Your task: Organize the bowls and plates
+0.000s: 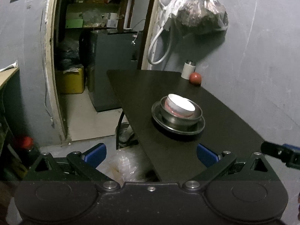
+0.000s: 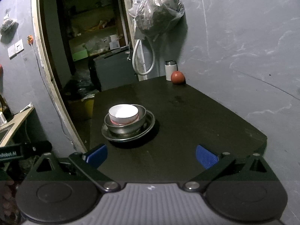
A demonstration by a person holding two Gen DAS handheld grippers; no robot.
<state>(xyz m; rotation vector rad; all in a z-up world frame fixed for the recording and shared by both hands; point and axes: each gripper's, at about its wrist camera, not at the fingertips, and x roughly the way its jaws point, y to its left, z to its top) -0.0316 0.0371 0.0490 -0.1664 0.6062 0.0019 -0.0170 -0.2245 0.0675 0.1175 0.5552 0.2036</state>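
On the black table (image 1: 215, 131) (image 2: 187, 121) stands one stack: a steel plate (image 1: 159, 122) (image 2: 150, 126) at the bottom, a steel bowl (image 1: 198, 115) (image 2: 112, 125) on it, and a white bowl (image 1: 181, 106) (image 2: 122, 113) nested inside. My left gripper (image 1: 151, 154) hangs open at the table's near left edge, short of the stack, with nothing between its blue fingers (image 1: 94, 153). My right gripper (image 2: 151, 154) is open over the table's near part, the stack ahead and to the left, nothing held.
A white canister (image 1: 188, 69) (image 2: 170, 68) and a red ball (image 1: 195, 78) (image 2: 177, 77) sit at the table's far corner by the wall. A filled plastic bag (image 1: 202, 13) (image 2: 159, 13) hangs above. A doorway at left leads to a storeroom. The other gripper (image 1: 281, 152) (image 2: 22, 151) shows at each frame's side.
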